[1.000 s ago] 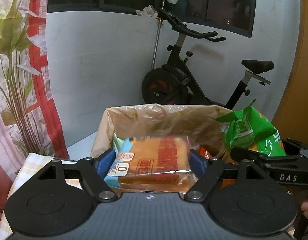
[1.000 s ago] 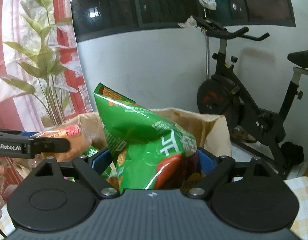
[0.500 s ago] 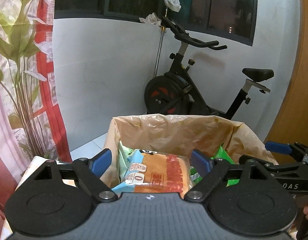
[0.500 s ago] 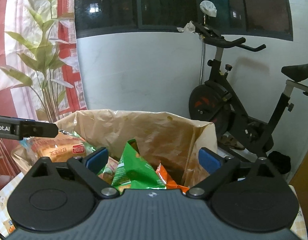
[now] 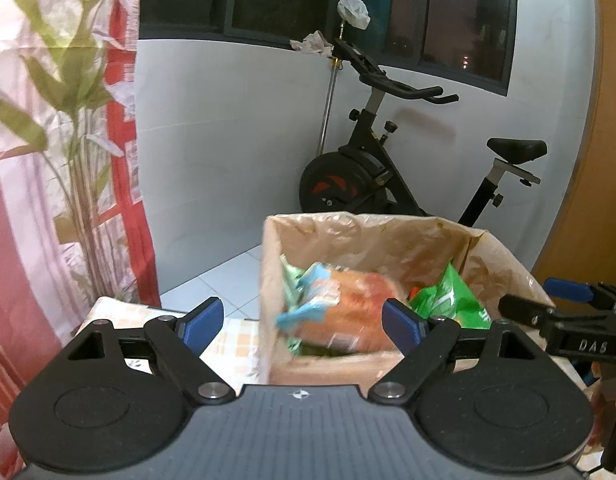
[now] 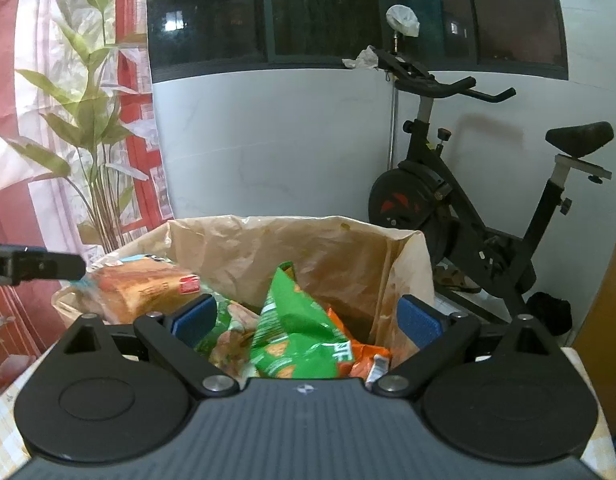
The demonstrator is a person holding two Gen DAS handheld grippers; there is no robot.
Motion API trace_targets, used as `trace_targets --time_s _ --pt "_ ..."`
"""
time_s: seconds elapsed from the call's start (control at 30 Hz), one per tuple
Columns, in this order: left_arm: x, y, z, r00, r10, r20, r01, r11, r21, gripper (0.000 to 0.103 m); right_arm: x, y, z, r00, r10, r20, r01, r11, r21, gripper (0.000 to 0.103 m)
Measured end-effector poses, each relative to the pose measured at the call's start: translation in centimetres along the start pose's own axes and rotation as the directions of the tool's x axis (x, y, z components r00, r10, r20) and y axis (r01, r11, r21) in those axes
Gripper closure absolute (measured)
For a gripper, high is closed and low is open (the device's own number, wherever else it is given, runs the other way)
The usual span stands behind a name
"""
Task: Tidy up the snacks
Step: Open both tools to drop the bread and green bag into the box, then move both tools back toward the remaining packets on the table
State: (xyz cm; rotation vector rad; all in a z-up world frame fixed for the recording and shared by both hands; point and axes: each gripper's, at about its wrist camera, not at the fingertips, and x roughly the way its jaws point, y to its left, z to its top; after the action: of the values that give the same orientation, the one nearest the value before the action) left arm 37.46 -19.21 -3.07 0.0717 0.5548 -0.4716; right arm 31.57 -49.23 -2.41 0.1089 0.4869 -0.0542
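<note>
A cardboard box lined with a brown plastic bag (image 5: 388,232) (image 6: 308,228) stands on the table and holds the snacks. A loaf of sliced bread in a clear and blue wrapper (image 5: 348,312) (image 6: 143,288) lies in its left half. Beside it a green chip bag (image 5: 448,304) (image 6: 299,332) leans over an orange pack (image 6: 364,356). My left gripper (image 5: 301,325) is open in front of the box's near left corner, with nothing gripped. My right gripper (image 6: 308,320) (image 5: 548,300) is open just before the near rim, its pads clear of the green bag.
A black exercise bike (image 5: 380,176) (image 6: 448,208) stands against the white wall behind the box. A red and pink curtain with a leaf print (image 5: 59,140) hangs at the left. A checked tablecloth (image 5: 231,344) covers the table. An orange-brown door (image 5: 588,200) is at the right.
The left gripper has let go of the bread and the right gripper the green bag; both packs now lie in the box. Both grippers have opened wide and drawn back from it.
</note>
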Motion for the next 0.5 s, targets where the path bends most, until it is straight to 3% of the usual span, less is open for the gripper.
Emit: trace_targets --time_s 0.5 --pt "-8.0 7.4 -3.9 0.996 0.088 0.023 -0.086 0.993 -0.078 0.015 -4.0 5.6 -2.2 0.997 0.047 0.053 -0.048 0.999 0.011 0.004"
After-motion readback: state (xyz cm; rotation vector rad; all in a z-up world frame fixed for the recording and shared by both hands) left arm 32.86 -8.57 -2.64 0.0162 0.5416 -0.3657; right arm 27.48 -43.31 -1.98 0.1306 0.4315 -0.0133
